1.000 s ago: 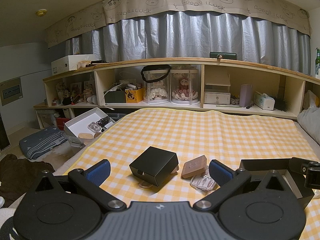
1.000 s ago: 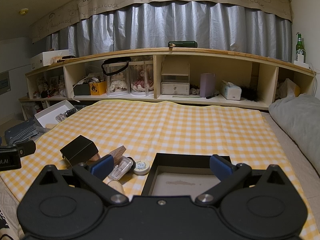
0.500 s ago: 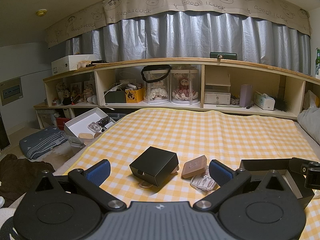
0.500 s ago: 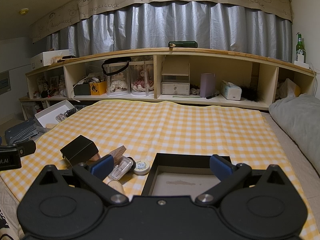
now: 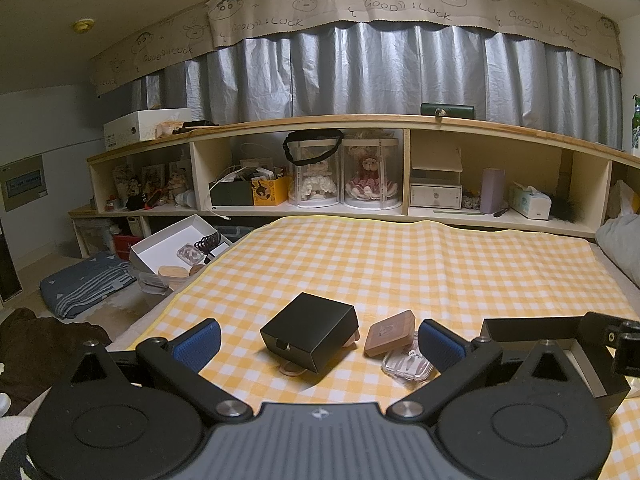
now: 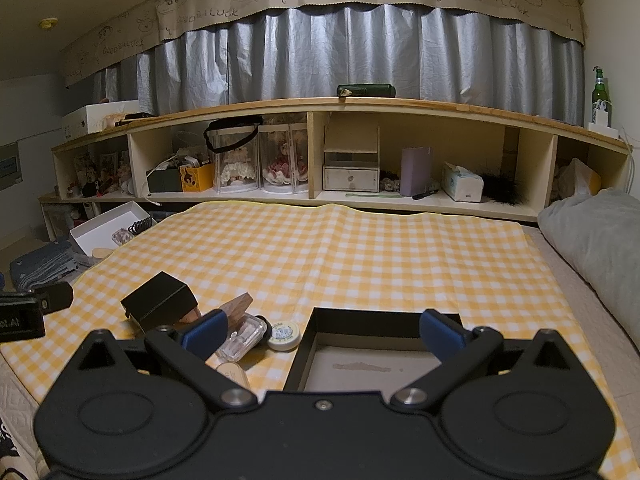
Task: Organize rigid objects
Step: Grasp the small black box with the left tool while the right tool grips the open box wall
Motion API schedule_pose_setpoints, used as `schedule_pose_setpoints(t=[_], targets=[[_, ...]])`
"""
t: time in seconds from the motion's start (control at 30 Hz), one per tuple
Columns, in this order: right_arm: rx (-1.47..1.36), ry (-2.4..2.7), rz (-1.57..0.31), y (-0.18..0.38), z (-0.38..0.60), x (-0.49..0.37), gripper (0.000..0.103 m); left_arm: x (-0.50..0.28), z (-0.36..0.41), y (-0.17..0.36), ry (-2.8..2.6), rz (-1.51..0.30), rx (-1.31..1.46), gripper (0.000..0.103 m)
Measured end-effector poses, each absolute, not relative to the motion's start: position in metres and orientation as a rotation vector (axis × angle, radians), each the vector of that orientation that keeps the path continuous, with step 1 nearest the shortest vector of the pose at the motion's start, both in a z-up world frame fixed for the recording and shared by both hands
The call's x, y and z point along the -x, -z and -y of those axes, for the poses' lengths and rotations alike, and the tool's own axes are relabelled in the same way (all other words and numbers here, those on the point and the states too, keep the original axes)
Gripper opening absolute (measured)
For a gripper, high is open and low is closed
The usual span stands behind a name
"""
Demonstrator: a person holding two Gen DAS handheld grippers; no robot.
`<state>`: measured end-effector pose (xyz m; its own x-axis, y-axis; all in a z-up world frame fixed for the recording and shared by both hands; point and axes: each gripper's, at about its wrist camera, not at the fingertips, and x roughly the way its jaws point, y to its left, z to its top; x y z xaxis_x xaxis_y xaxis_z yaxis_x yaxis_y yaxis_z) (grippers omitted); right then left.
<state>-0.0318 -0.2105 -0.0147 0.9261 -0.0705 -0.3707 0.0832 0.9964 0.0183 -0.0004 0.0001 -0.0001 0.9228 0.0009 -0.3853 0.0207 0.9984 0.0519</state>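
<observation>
A black cardboard box [image 5: 311, 336] lies tilted on the yellow checked cloth [image 5: 400, 264], between the fingers of my open, empty left gripper [image 5: 318, 340]. To its right lie a wooden case [image 5: 390, 332] and a clear plastic case [image 5: 406, 365]. An open black tray [image 5: 520, 330] sits at the right. In the right wrist view my right gripper [image 6: 322, 330] is open and empty over the tray [image 6: 360, 322]. Left of it are the black box [image 6: 160, 303], the wooden case [image 6: 239, 306], the clear case [image 6: 244, 338] and a small round tin [image 6: 283, 335].
A long wooden shelf [image 5: 360, 212] with dolls, boxes and tissues runs along the far edge of the bed. A white open box [image 5: 172, 242] of small items sits on the floor at the left. A grey pillow [image 6: 596, 240] lies at the right.
</observation>
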Motion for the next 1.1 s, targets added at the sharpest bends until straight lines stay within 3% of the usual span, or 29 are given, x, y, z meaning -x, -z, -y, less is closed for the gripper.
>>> schedule_pose_setpoints(t=[0.57, 0.77, 0.87, 1.1], targets=[[-0.069, 0.222, -0.216, -0.024, 0.240, 0.028, 0.103, -0.007, 0.002, -0.042, 0.092, -0.245, -0.039, 0.103], [-0.119, 0.260, -0.277, -0.041, 0.276, -0.005, 0.102, -0.032, 0.001, -0.070, 0.110, -0.183, -0.041, 0.103], [-0.104, 0.298, -0.339, -0.038, 0.292, -0.028, 0.093, -0.047, 0.002, -0.078, 0.131, -0.172, -0.041, 0.103], [-0.152, 0.367, -0.504, -0.006, 0.339, -0.077, 0.085, -0.109, 0.009, -0.083, 0.153, -0.178, -0.059, 0.103]])
